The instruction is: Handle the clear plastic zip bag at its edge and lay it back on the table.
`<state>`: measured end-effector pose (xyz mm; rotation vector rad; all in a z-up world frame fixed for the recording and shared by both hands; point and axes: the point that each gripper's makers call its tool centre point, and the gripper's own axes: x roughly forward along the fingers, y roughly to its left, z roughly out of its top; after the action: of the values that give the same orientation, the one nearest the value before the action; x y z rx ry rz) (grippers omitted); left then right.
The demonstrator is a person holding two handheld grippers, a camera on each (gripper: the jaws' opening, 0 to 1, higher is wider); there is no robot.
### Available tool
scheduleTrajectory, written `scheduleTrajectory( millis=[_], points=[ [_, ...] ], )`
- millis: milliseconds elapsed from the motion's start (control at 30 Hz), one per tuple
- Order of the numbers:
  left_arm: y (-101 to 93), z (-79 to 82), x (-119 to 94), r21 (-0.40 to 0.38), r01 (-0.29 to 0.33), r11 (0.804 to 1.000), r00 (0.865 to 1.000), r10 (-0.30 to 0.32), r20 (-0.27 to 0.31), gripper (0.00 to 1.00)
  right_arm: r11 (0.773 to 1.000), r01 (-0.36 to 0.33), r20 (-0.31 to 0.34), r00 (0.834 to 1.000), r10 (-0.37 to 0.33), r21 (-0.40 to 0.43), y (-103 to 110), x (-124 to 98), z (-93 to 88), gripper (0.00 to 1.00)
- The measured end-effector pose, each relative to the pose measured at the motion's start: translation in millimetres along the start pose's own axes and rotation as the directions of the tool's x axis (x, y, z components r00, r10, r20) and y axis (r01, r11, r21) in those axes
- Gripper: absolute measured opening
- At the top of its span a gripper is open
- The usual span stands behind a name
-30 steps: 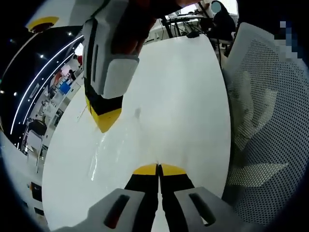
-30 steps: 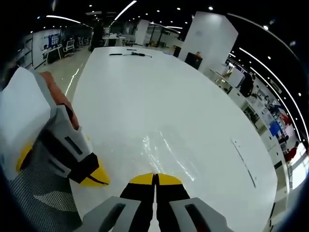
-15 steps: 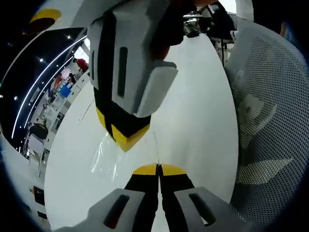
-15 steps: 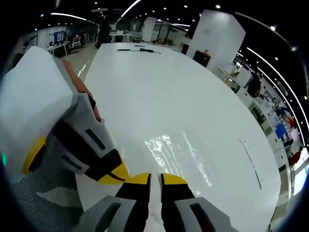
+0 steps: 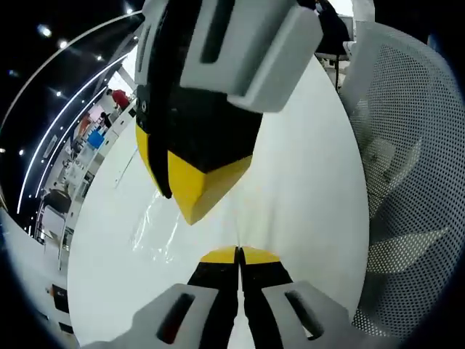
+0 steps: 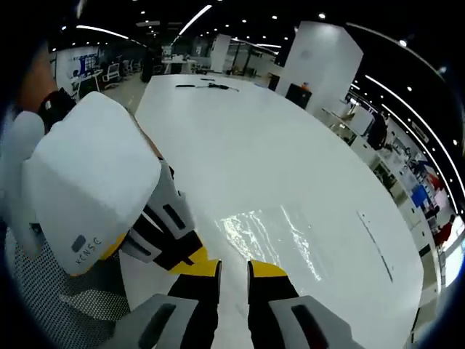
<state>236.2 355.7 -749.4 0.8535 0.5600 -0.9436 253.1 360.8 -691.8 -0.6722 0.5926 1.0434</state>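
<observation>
In the left gripper view the left claw [image 5: 237, 254] sits at the bottom centre with its yellow tips pressed together, nothing visibly pinched, while the right claw [image 6: 232, 270] stands slightly parted and empty. The clear plastic zip bag [image 6: 269, 229] lies flat on the white surface [image 6: 240, 138] just ahead, so the laying-down looks done and the next move is likely to draw both claws clear. The left gripper view alone shows a white mesh chair [image 5: 410, 182] at the right; the right gripper view shows dark cables [image 6: 200, 85] far up the surface

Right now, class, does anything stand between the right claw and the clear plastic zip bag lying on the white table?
Nothing visible: bare white table separates the right claw from the clear plastic zip bag. The left claw sits off to one side.
</observation>
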Motion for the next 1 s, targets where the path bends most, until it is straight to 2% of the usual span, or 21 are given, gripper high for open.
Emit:
scheduleTrajectory(
  millis=[167,433,600,667,1000],
  points=[
    [-1.8,0.5,7.4,0.004,0.019,1.000,1.000,-0.019,-0.005,0.00,0.999,0.019,0.027,0.999,-0.020,0.036,0.8,-5.8,-1.2,0.14],
    [-6.3,0.9,14.6,-0.001,0.042,0.999,0.999,-0.042,-0.019,0.00,0.995,0.046,0.005,0.999,-0.047,0.089,4.2,-13.2,-20.0,0.15],
    [-6.1,-2.1,17.8,-0.051,0.036,0.998,0.999,-0.038,-0.038,0.00,0.992,0.060,-0.010,0.998,-0.059,0.114,6.2,-18.5,-29.1,0.15],
    [-7.0,-1.4,18.1,-0.113,0.039,0.993,0.999,-0.042,-0.024,0.00,0.989,0.066,-0.011,0.998,-0.066,0.132,5.8,-20.0,-30.0,0.15],
    [-9.6,-4.5,15.8,-0.168,0.039,0.985,0.999,-0.044,-0.023,0.01,0.986,0.068,-0.023,0.998,-0.065,0.155,7.4,-21.1,-34.4,0.16]
  ],
)
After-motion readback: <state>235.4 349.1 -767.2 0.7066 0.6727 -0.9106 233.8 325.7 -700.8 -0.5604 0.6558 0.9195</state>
